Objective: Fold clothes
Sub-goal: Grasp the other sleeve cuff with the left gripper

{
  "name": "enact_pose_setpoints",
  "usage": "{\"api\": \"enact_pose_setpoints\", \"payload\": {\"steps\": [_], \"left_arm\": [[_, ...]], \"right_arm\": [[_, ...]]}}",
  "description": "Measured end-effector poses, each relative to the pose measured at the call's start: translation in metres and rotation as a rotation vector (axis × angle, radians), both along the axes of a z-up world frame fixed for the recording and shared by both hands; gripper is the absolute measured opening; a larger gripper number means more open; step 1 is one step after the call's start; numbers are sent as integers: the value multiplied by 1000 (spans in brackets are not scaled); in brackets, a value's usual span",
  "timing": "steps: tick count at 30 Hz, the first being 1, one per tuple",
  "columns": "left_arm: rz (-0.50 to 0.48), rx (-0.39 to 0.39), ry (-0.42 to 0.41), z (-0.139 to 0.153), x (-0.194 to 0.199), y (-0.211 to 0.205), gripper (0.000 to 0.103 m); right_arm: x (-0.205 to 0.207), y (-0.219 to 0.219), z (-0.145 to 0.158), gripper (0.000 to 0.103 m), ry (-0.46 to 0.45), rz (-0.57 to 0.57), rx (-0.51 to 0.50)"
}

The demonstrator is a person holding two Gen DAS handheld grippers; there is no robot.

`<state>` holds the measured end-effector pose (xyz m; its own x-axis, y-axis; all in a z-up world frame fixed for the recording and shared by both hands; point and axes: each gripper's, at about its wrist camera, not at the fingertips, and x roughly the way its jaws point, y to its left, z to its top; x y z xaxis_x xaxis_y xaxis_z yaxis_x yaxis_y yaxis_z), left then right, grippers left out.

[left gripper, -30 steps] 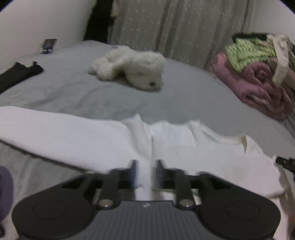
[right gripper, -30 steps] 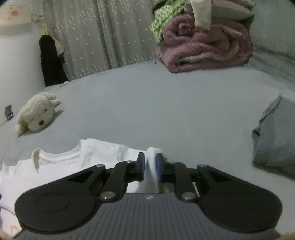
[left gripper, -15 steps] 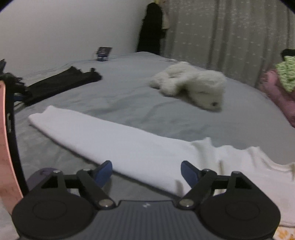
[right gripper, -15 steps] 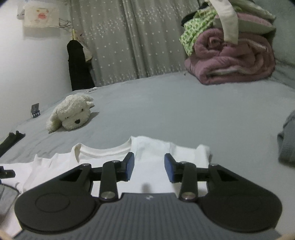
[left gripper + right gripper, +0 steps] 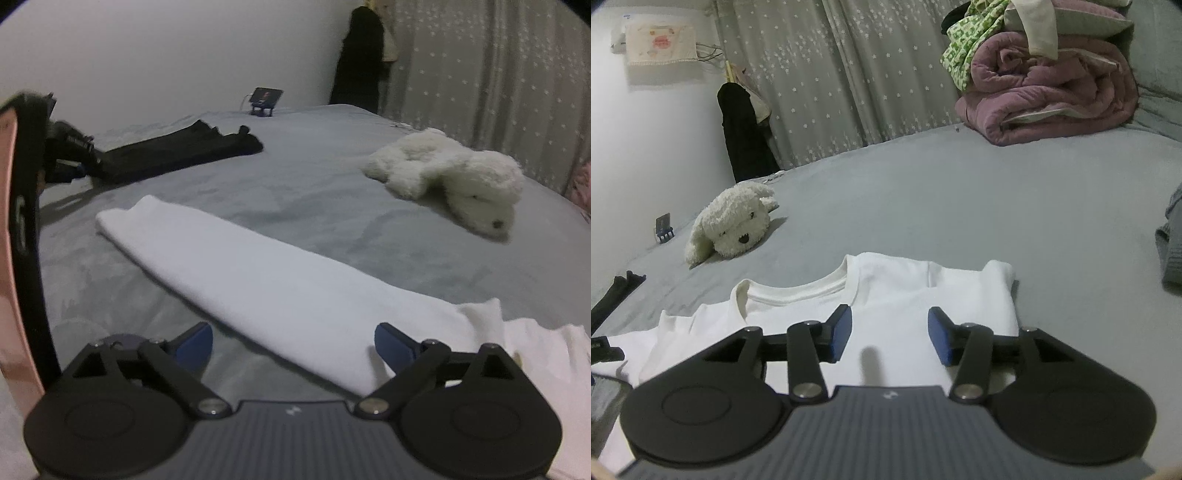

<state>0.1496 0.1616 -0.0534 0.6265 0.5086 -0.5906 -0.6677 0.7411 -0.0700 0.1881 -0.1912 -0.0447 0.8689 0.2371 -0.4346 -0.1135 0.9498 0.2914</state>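
White cotton long-sleeved top (image 5: 897,314) spread flat on grey bed sheet (image 5: 960,206), one sleeve (image 5: 258,280) stretched out straight. Left tongs (image 5: 293,345) gaping wide, just been opening, straddling that sleeve, apparently not pinching it. Right tongs (image 5: 891,334) half apart, also just opening, above the top's shoulder, gripping nothing.

Plush dog (image 5: 733,223): white, lying on the grey bed (image 5: 960,206).
Quilt (image 5: 1049,99): mauve, rolled, by the curtain (image 5: 849,74).
Phone (image 5: 266,96): propped on a stand near the wall.
Dark coat (image 5: 744,136): hanging beside the curtain.
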Motion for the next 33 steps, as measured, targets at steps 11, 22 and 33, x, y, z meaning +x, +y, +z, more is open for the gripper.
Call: {"api": "enact_pose_setpoints", "payload": {"steps": [11,22,33], "left_arm": [[33,-20,-37,-5,3,9,95],[56,-58,-124,-6,-3,17,69],[48,-75,-210,6,-11,18,17]], "right_arm": [[-1,-1,-5,58,10,9,14],[-1,-2,-7,65,18,21,25],[0,-3,-8,67,23,25,37]]}}
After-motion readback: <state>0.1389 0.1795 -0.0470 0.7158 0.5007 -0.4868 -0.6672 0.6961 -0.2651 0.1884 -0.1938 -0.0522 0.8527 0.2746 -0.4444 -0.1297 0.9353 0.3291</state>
